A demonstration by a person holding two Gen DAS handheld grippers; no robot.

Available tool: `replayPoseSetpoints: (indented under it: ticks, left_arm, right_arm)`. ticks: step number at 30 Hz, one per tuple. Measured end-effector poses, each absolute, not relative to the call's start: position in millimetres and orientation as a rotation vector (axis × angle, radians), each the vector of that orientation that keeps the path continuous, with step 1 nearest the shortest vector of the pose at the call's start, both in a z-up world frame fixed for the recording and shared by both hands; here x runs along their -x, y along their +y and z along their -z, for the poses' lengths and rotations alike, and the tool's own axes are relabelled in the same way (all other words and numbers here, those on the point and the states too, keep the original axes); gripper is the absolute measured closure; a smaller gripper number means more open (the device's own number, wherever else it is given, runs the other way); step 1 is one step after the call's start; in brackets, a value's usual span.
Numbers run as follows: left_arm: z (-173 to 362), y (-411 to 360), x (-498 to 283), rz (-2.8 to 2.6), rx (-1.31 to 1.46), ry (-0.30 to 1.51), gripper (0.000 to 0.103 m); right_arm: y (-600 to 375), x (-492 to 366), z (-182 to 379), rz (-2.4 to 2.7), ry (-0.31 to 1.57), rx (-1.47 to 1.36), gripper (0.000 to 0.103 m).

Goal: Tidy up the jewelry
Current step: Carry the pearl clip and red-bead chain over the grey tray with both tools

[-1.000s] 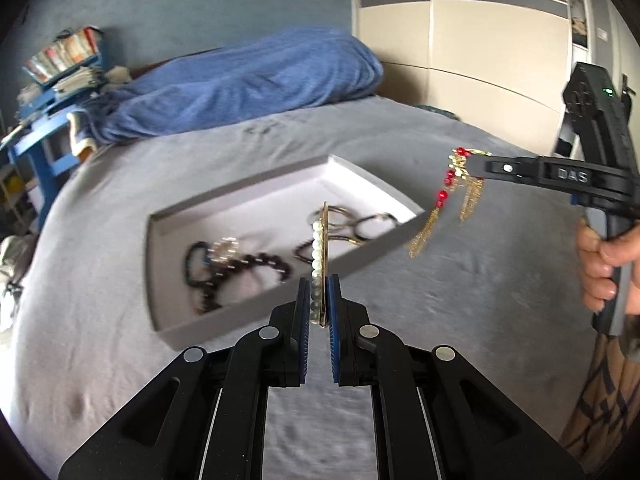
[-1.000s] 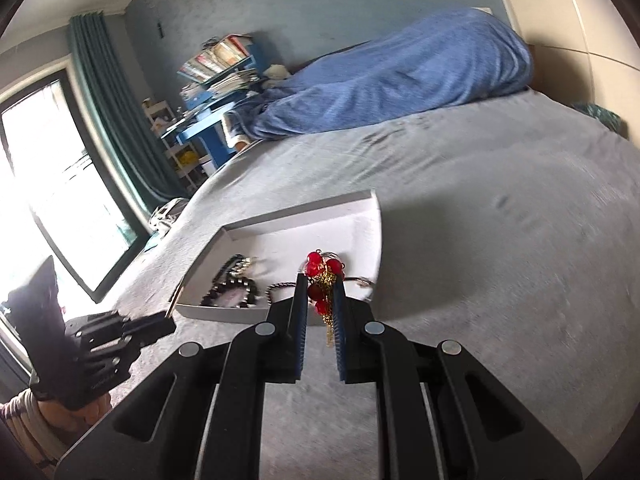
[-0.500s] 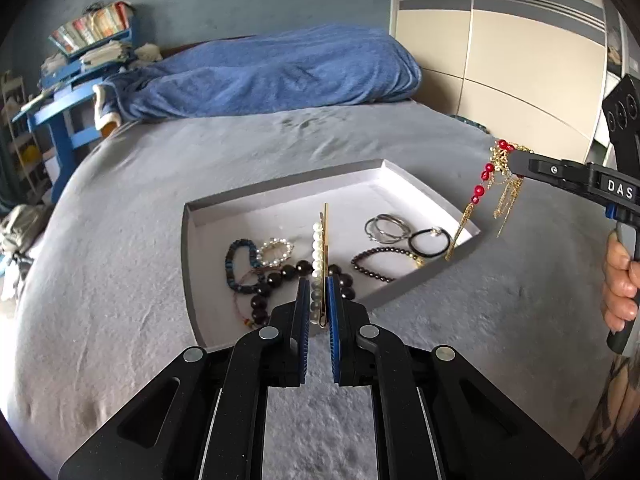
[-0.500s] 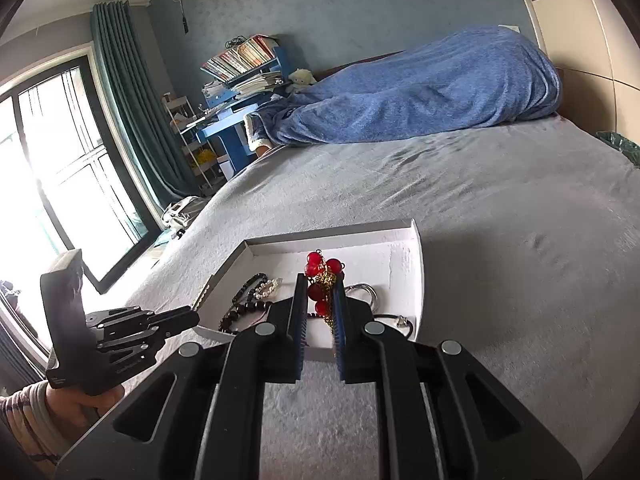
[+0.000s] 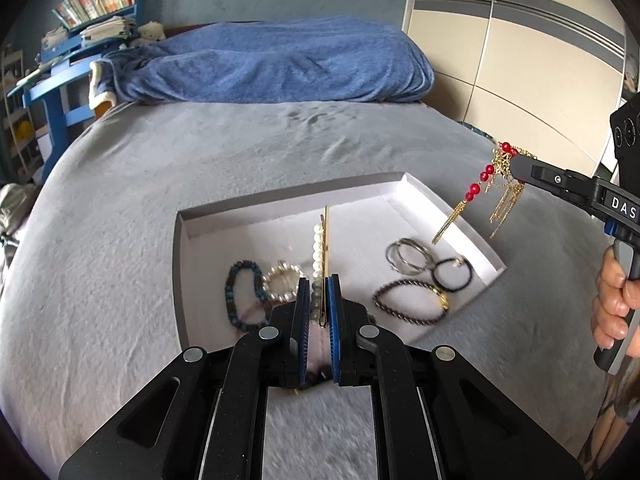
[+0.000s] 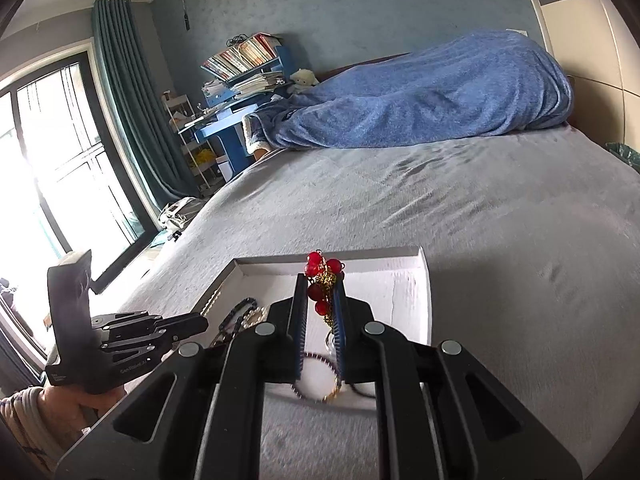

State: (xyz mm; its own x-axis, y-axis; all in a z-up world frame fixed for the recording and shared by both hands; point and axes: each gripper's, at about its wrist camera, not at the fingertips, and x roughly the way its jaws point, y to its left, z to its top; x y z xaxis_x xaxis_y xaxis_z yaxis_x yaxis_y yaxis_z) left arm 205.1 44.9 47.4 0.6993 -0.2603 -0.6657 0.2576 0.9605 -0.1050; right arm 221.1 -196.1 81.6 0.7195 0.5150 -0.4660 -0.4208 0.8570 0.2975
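Note:
A shallow white tray (image 5: pixel 280 204) lies on the grey bed and holds several bracelets and rings. Over its near edge my left gripper (image 5: pixel 319 284) is shut on a gold hair clip with a row of pearls (image 5: pixel 318 244), which sticks up from the jaws. My right gripper (image 6: pixel 320 284) is shut on a red-bead ornament with gold chains (image 6: pixel 320 270). In the left wrist view that right gripper (image 5: pixel 514 162) hovers above the tray's right corner with the ornament (image 5: pixel 486 178) dangling. The left gripper (image 6: pixel 202 322) shows at the tray's left side in the right wrist view.
In the tray lie a dark bead bracelet (image 5: pixel 240 300), a pearl bracelet (image 5: pixel 282 282), silver rings (image 5: pixel 408 256), a black hair tie (image 5: pixel 452 274) and a braided bracelet (image 5: pixel 412 304). A blue blanket (image 5: pixel 272 64) is heaped at the bed's far end. A wardrobe (image 5: pixel 520 60) stands right.
Both grippers have moved in over the tray, which now looks nearer and squarer in both views. Each still holds its piece of jewelry.

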Motion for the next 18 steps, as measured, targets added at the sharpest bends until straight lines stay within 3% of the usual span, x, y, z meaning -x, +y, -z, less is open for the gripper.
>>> replayPoseSetpoints:
  ticks: [18]
  left_arm:
    - [-16.8,82.6,-282.4,0.206,0.016,0.89,0.093]
  right_arm:
    - [-181.8,-310.3,-32.8,-0.472,0.711,-0.104,0.091]
